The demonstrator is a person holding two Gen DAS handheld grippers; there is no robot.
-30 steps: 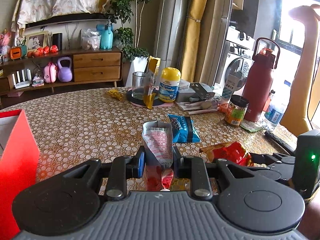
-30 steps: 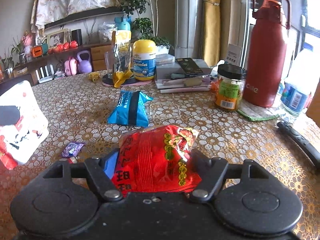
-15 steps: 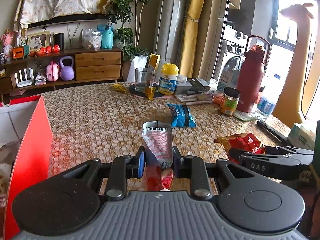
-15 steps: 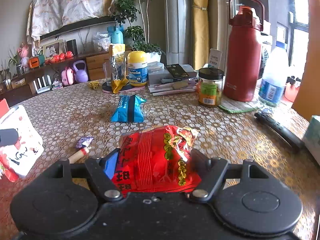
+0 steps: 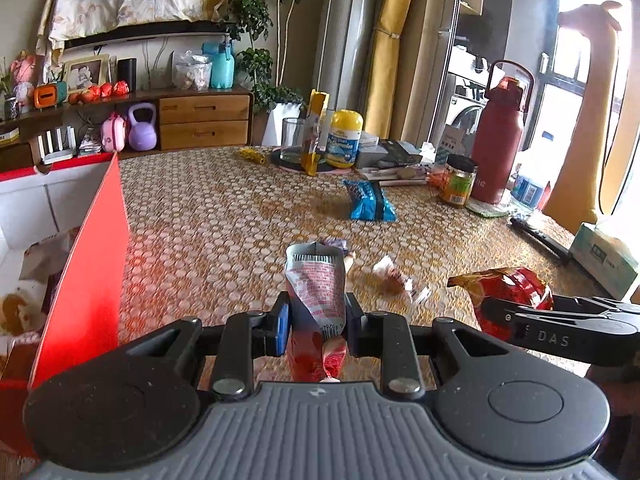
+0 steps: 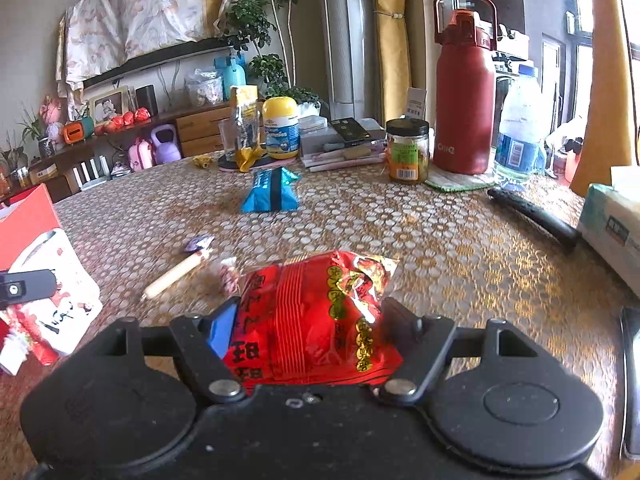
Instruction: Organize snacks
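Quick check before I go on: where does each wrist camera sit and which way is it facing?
Left wrist: on the left claw, looking forward across the table; its fingers pinch a grey-red packet; right claw shows at right.
Right wrist: on the right claw, same direction; holds a red snack bag.
Shared: blue packet, red bottle, red box.
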